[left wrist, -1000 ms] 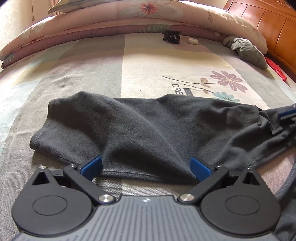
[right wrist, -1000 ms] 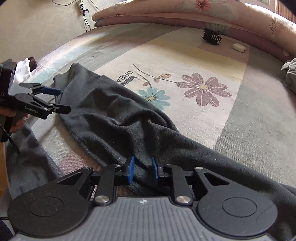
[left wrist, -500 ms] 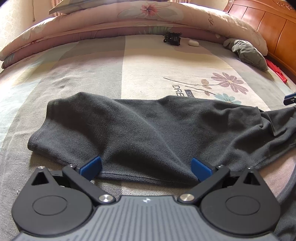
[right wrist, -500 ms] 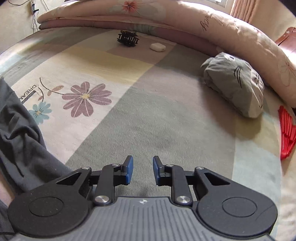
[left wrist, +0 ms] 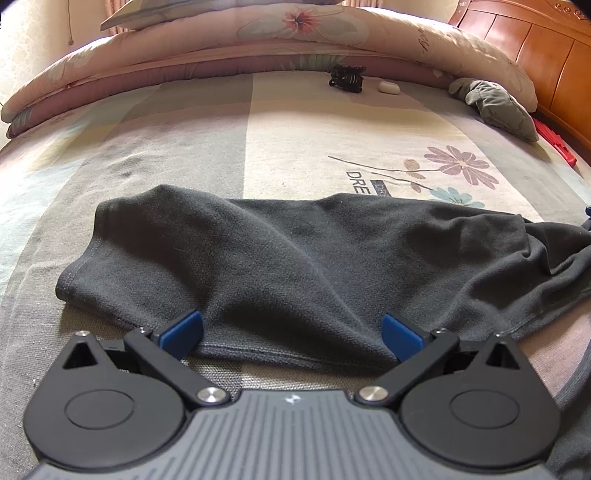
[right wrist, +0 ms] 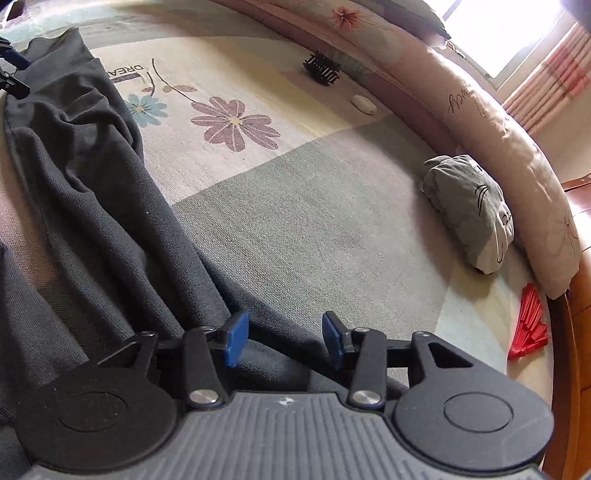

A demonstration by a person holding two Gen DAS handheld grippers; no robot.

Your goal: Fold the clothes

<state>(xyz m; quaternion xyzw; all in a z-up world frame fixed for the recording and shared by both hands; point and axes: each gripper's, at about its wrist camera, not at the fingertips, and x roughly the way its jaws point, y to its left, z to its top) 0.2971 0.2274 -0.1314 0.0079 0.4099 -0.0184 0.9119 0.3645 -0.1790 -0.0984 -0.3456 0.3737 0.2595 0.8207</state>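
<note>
The right gripper (right wrist: 282,338) swung back over the dark garment (right wrist: 92,206), jaws just widened, gripping nothing; the left gripper (left wrist: 291,334) stood wide apart.

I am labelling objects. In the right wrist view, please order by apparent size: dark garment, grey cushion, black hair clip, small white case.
1. Dark garment
2. Grey cushion
3. Black hair clip
4. Small white case
The clip and case lie farthest away, so their real sizes are unsure.

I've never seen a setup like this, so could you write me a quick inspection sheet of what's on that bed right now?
Surface: bed sheet, flower print.
Job's things: dark grey garment, spread out, wrinkled.
Clutter: black hair claw, white earbud case, grey plush pillow, red folding fan.
Grippers: left gripper open at the garment's hem; right gripper open over cloth, jaws just widened.
Cables: nothing seen.
Surroundings: rolled floral quilt, wooden headboard.
</note>
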